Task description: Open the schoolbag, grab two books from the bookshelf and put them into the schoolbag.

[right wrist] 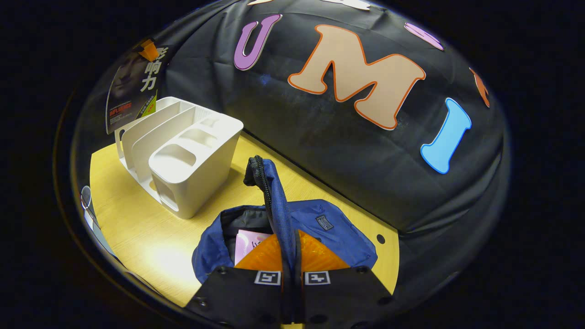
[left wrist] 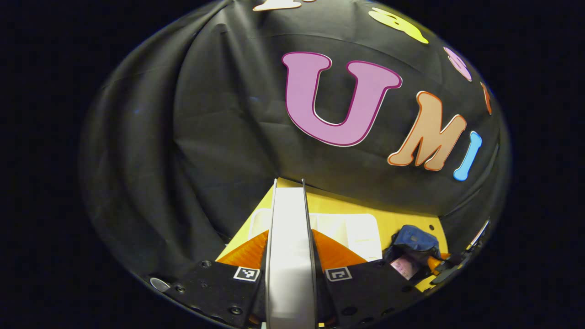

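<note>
My left gripper (left wrist: 291, 234) is shut on a book (left wrist: 290, 228), which I see edge-on with its white pages upright, held high above the white bookshelf (left wrist: 352, 230). In the right gripper view that dark-covered book (right wrist: 130, 89) hangs over the bookshelf (right wrist: 183, 151), pinched at its top corner. My right gripper (right wrist: 289, 242) is shut on the zipper edge (right wrist: 269, 196) of the blue schoolbag (right wrist: 340, 228) and holds the flap up. A lilac book (right wrist: 249, 244) lies inside the open bag. The schoolbag (left wrist: 413, 237) also lies right of the shelf.
Shelf and bag rest on a yellow wooden table (right wrist: 137, 224) that ends at the black cloth wall just behind them. Bare tabletop lies in front of the shelf, left of the bag. A small round hole (right wrist: 380, 238) marks the table by the bag.
</note>
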`<state>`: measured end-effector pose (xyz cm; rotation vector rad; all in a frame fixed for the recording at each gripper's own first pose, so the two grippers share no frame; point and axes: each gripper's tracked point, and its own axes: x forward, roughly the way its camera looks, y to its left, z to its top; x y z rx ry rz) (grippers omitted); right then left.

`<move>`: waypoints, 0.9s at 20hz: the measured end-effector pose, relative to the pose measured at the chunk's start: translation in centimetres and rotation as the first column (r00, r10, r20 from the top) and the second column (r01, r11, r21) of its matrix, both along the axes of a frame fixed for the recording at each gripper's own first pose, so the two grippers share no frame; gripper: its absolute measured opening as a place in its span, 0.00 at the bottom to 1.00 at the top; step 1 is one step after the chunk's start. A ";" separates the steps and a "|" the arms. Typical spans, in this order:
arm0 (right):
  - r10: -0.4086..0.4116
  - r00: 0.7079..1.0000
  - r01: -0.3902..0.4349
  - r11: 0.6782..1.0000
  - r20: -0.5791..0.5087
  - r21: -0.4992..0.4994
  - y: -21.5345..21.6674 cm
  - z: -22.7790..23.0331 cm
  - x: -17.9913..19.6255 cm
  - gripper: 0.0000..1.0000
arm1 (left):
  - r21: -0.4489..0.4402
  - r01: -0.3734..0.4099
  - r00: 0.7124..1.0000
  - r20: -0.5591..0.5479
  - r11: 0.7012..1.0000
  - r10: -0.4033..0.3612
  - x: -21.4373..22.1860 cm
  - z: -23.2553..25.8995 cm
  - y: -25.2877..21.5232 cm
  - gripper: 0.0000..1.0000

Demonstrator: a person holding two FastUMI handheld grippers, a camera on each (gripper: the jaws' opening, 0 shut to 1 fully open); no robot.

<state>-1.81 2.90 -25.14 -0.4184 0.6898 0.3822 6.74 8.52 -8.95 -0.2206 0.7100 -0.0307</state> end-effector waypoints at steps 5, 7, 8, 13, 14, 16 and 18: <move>0.004 1.000 -0.004 1.000 -0.004 0.012 -0.2 0.0 0.0 0.05 | -0.127 0.007 1.000 -0.006 0.992 -0.008 -1.2 0.5 -2.9 0.37; 0.010 1.000 -0.010 1.000 -0.005 0.012 -0.2 0.1 0.0 0.05 | -0.194 0.007 1.000 -0.013 0.981 -0.010 -1.5 0.2 -4.4 0.37; 0.013 1.000 -0.013 1.000 -0.004 0.012 -0.3 0.2 -0.1 0.05 | -0.225 0.012 1.000 -0.016 0.974 -0.016 -1.6 0.1 -5.1 0.37; 0.022 1.000 -0.022 1.000 -0.002 0.015 -0.6 0.4 0.0 0.05 | -0.324 0.021 0.999 -0.023 0.946 -0.030 -2.1 -0.6 -8.0 0.37; 0.024 1.000 -0.024 1.000 -0.003 0.016 -0.6 0.3 0.0 0.05 | -0.349 0.015 0.999 -0.024 0.937 -0.025 -2.2 -0.7 -8.7 0.38; 0.030 1.000 -0.029 0.999 -0.003 0.019 -0.7 0.4 0.0 0.05 | -0.394 0.019 0.999 -0.031 0.919 -0.034 -2.3 -1.1 -10.2 0.38; 0.034 0.999 -0.034 0.999 -0.005 0.024 -0.6 0.3 0.0 0.05 | -0.431 0.017 0.998 -0.044 0.902 -0.040 -2.5 -1.8 -11.6 0.37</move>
